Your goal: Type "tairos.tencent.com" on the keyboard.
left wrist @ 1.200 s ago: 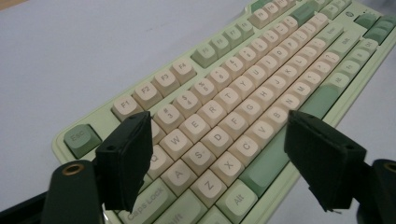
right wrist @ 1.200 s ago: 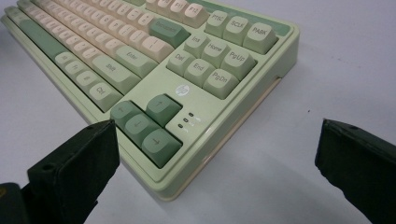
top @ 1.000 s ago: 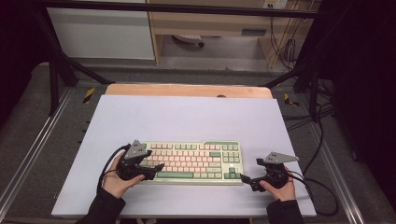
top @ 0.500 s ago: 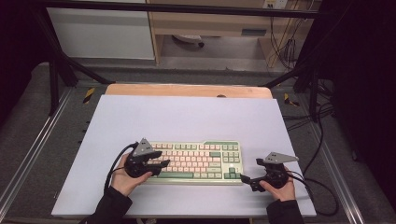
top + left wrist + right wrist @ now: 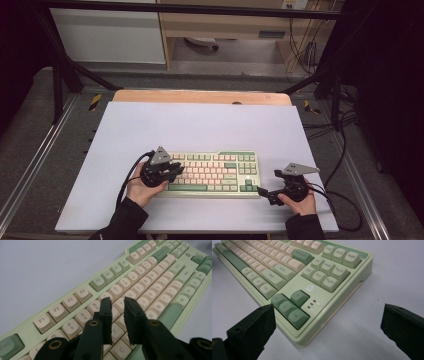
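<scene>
Lavender table (image 5: 210, 125), left hand-held gripper (image 5: 117, 302) narrowing, empty, over keyboard (image 5: 160, 275), right hand-held gripper (image 5: 327, 322) wide open.

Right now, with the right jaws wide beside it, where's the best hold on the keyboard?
Probably the keyboard's right end edge, approached level from its right. The case is flat and low with a straight side wall there, and the right gripper already sits open at that corner. Key tops offer nothing firm.

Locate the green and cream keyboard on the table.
In the high view, the green and cream keyboard lies near the pale table's front edge, between the left gripper and right gripper.
</scene>
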`<action>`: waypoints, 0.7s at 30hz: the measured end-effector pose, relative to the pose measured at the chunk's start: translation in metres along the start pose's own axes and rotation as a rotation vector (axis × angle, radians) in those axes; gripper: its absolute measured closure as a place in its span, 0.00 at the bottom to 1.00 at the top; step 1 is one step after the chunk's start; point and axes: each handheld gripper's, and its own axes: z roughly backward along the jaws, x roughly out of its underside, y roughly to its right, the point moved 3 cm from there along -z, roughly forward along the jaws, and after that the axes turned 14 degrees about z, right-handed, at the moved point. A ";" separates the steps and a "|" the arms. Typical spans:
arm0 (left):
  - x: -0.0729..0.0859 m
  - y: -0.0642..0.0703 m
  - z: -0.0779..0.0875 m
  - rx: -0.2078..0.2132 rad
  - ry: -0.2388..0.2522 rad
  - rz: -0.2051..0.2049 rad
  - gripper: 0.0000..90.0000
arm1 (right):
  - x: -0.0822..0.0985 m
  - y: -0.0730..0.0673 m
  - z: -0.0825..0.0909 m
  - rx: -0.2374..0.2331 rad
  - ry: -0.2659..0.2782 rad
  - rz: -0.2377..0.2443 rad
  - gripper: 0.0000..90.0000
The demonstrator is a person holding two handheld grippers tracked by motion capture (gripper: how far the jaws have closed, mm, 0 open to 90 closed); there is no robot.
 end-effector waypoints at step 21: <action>0.002 -0.003 -0.023 -0.035 -0.012 0.013 1.00 | 0.000 0.000 0.001 0.001 0.003 -0.001 0.00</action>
